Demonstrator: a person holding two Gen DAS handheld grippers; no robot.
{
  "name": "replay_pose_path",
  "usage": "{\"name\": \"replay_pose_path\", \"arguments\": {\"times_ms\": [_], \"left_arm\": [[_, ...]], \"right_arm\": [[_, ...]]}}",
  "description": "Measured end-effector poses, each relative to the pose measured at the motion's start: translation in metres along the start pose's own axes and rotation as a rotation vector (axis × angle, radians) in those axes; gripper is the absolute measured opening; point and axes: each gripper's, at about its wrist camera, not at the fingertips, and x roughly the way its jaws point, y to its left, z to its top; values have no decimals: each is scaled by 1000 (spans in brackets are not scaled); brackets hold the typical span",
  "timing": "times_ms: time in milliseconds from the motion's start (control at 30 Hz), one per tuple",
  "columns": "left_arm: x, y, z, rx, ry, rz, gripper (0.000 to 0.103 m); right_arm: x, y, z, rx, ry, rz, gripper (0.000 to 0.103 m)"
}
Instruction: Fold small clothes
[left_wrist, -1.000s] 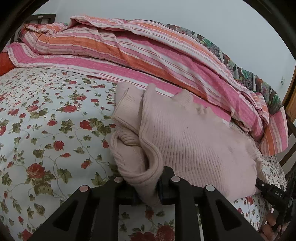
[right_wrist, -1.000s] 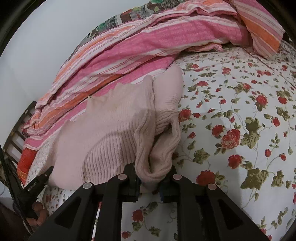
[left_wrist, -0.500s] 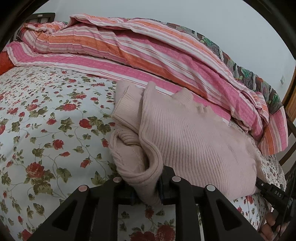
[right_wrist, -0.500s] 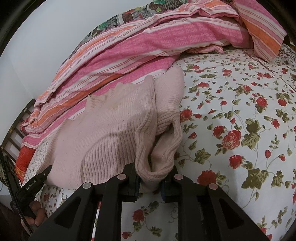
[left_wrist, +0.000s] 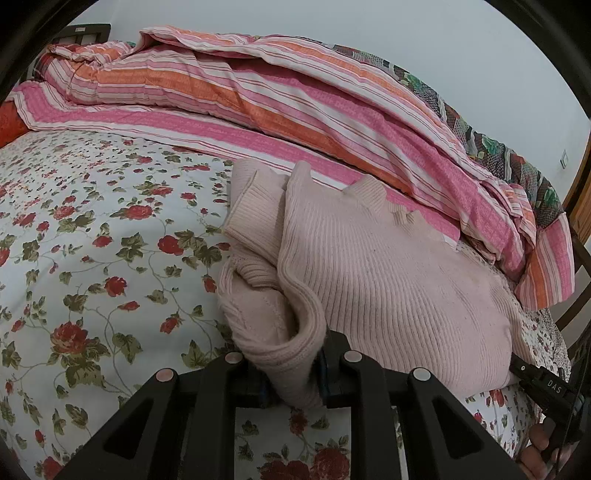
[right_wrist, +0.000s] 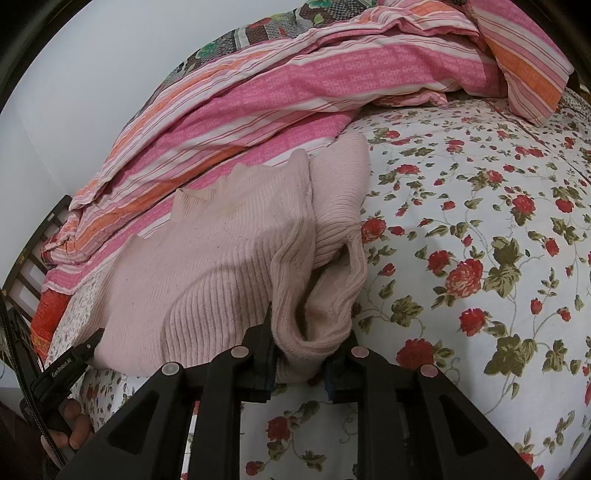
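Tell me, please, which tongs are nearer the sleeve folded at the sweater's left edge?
Left. The left tongs clamp the sweater just below that sleeve; the right tongs grip its opposite corner.

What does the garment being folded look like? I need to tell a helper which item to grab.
On the floral bedsheet, just in front of the heaped pink-and-orange striped quilt, lies a pale pink ribbed sweater. It is the only plain, unpatterned fabric there, with both grippers clamped on its near edge.
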Motion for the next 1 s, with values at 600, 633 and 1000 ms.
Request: {"name": "replay_pose_path", "arguments": {"times_ms": [600,633,1000], "left_arm": [[-14,1,0,-37,-42,-34,10],[-16,1,0,-40,-46,-38,10],[-63,16,-16,-31,-22,-96,9]], "right_arm": [[-11,-16,1,109,-32,116,8],[-11,-17,1,121,-25,120,8],[-58,-4,-2,87,18,171,8]]}}
